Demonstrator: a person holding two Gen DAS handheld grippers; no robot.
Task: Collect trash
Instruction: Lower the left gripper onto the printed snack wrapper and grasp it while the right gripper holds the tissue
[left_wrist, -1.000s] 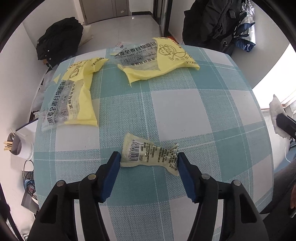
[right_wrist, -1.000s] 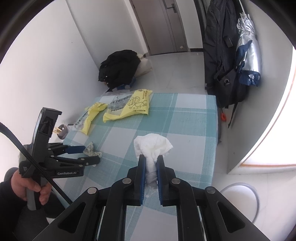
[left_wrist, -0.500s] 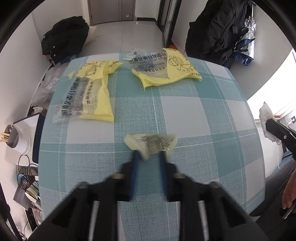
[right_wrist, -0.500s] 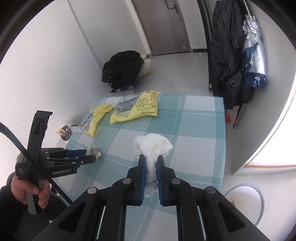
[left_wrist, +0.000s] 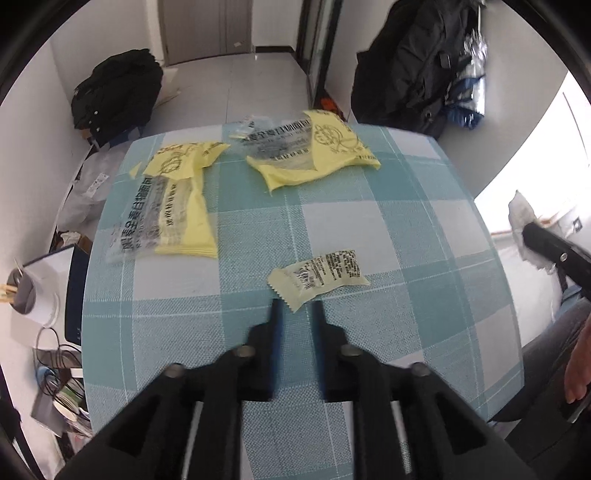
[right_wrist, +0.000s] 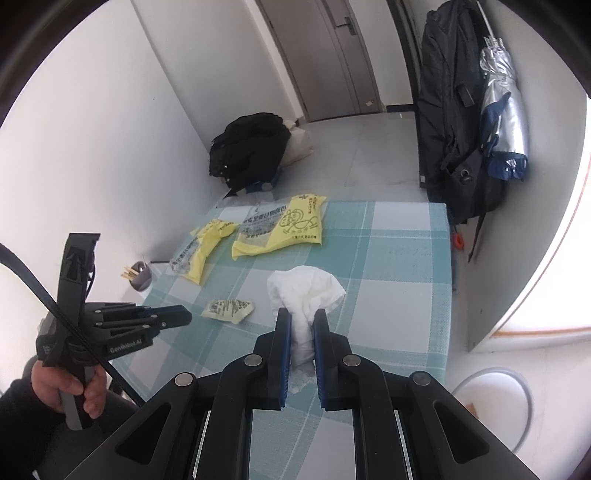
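Table w/ teal-and-white checked cloth (left_wrist: 424, 236): holds three items of trash. (1) Small pale-yellow printed snack wrapper w/ barcode (left_wrist: 319, 277), flat on cloth near table's near edge, lying loose just ahead of left gripper (left_wrist: 296, 308). Left gripper: black frame, blue pads, jaws narrow and opening; wrapper's near corner sits at the gap betw. the tips, pads not pressing it, wrapper resting on cloth. In right-wrist view same wrapper (right_wrist: 228, 309) lies clear of left gripper's tips (right_wrist: 184, 314). (2) Large yellow-and-clear plastic bag w/ black print (left_wrist: 312, 147), flat at far end of table. (3) Second yellow-and-clear plastic bag, crumpled (left_wrist: 173, 206), far-left part of table, well apart from wrapper. Right gripper (right_wrist: 302, 325): black frame, blue pads, clamped on crumpled white tissue (right_wrist: 304, 291), wad bulging above the tips, held over table's near-right part. Person's hand (right_wrist: 70, 387) grips left gripper's handle. Surrounds: black backpack on floor (right_wrist: 251, 147) beyond table; dark jacket hanging on wall (right_wrist: 454, 122) w/ silver folded umbrella (right_wrist: 506, 107) beside it.
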